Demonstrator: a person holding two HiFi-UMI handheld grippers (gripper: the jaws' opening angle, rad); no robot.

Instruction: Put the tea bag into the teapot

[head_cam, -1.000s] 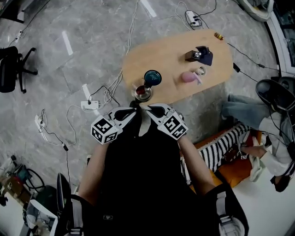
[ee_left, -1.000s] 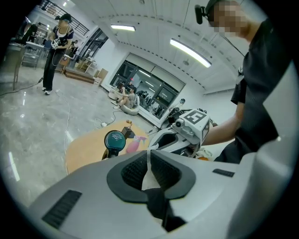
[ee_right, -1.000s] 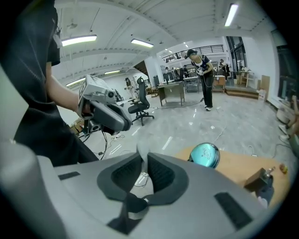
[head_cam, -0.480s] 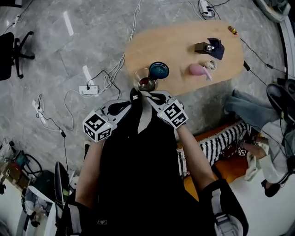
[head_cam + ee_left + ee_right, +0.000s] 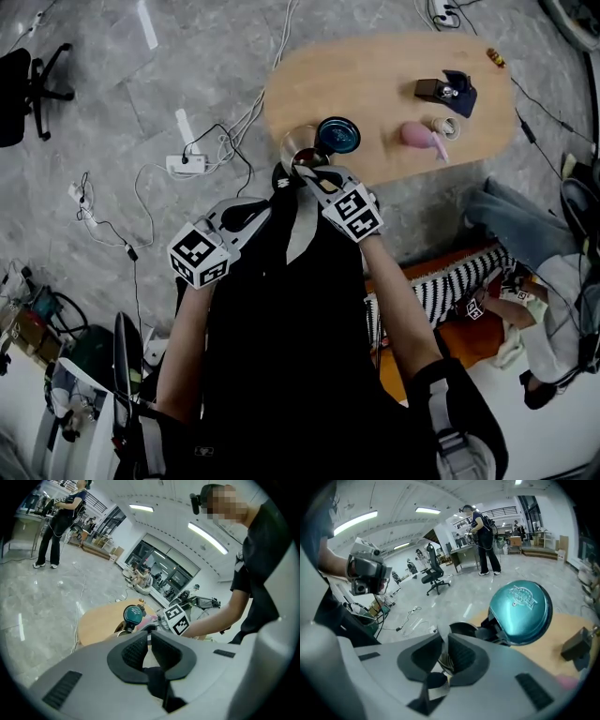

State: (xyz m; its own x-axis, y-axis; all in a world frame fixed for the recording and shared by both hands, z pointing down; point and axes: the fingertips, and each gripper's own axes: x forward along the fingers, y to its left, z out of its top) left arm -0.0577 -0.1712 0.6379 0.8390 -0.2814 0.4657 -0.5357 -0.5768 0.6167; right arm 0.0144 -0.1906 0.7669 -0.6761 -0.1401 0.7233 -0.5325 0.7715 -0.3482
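Our right gripper (image 5: 446,641) pinches the tea bag (image 5: 446,661) beside the teapot (image 5: 300,150) (teal lid (image 5: 337,136) up); our left gripper (image 5: 149,638) is closed, empty.

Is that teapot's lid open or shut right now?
Open. The teal lid stands flipped up on edge, and the dark mouth of the teapot beside it is uncovered.

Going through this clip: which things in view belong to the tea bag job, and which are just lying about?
In the job:
- tea bag, pinched in the shut right claw
- teapot, its teal lid raised

Lying about:
- pink thing
- small ring
- dark box
- power strip on the floor
- chair
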